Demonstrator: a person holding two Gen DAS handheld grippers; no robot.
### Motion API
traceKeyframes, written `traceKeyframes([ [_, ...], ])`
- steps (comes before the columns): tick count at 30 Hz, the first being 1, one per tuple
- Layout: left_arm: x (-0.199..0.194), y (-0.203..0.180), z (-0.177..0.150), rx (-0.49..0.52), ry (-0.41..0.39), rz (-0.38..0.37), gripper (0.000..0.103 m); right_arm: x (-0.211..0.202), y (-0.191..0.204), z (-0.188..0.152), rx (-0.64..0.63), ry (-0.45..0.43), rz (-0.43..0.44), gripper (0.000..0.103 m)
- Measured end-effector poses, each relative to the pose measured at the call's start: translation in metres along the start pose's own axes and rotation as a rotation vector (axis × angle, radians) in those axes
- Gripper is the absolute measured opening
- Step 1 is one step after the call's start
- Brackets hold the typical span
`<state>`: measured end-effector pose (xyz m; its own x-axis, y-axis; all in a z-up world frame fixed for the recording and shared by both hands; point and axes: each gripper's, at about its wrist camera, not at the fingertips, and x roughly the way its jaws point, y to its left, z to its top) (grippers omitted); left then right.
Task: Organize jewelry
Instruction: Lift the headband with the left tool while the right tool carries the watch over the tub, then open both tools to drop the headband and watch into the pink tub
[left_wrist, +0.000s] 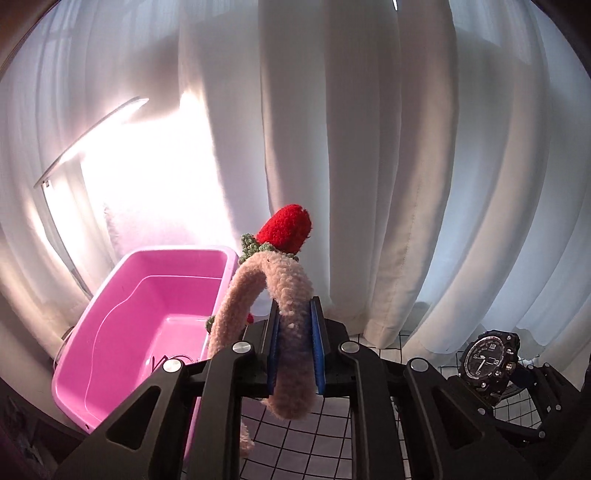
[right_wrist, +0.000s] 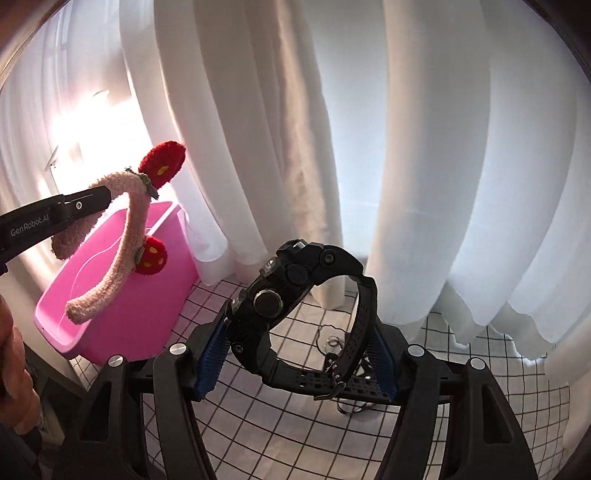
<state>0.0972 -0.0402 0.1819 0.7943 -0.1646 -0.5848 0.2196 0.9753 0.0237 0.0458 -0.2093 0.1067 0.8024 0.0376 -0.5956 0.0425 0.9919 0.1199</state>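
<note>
While both items are held clear of the desk, which is covered by a white cloth with a black grid, the step in hand reads as carrying them to the container; neither is stowed yet.

Item 1. Fuzzy beige plush headband with red knitted strawberry ornaments. Held by the left hand-held gripper, whose blue-padded fingers pinch the band near one end. The arc rises from the jaws, with one strawberry at its top. In the right wrist view the headband hangs above the bin, near its front part, not touching it.

Item 2. Chunky black sports wristwatch with perforated rubber strap. Gripped by the right hand-held gripper, jaws spread fairly wide and pressed against the strap loop on either side; case tilted, crown side toward the camera. Held over the desk, well apart from the bin.

Item 3. Rectangular glossy pink plastic bin. Stands at the left of the desk before the white pleated curtain; a thin dark object lies on its floor, too small to identify.

Item 4. Thin wire-like pieces on the cloth beneath the watch; kind unclear.

Next move, judged: lower the left hand-held gripper into the bin and release the headband; the watch must travel leftward before release. The left hand-held gripper points forward and slightly upward, the right nearly level.
</note>
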Motion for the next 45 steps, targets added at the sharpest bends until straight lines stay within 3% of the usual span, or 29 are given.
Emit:
traceKeyframes([
  [9,-0.016,0.087,0.027,-0.087,-0.035,0.095,0.018,0.025,0.105,0.054,-0.14,-0.042,0.21,0.064],
  [19,0.006,0.184,0.019,-0.159,0.018,0.19,0.015,0.074,0.202,0.079,-0.234,0.009,0.329,0.064],
  [28,0.061,0.245,-0.015,-0.222,0.137,0.221,0.011,0.141,0.255,0.067,-0.3,0.17,0.324,0.064],
  [39,0.112,0.272,-0.047,-0.251,0.257,0.211,0.01,0.189,0.283,0.06,-0.327,0.334,0.257,0.065],
  [40,0.114,0.272,-0.049,-0.25,0.264,0.213,0.012,0.19,0.283,0.06,-0.33,0.336,0.249,0.065],
  [43,0.116,0.275,-0.053,-0.258,0.276,0.223,0.036,0.189,0.283,0.06,-0.349,0.344,0.225,0.066],
  [45,0.115,0.276,-0.054,-0.26,0.277,0.231,0.042,0.189,0.285,0.06,-0.359,0.347,0.214,0.066],
])
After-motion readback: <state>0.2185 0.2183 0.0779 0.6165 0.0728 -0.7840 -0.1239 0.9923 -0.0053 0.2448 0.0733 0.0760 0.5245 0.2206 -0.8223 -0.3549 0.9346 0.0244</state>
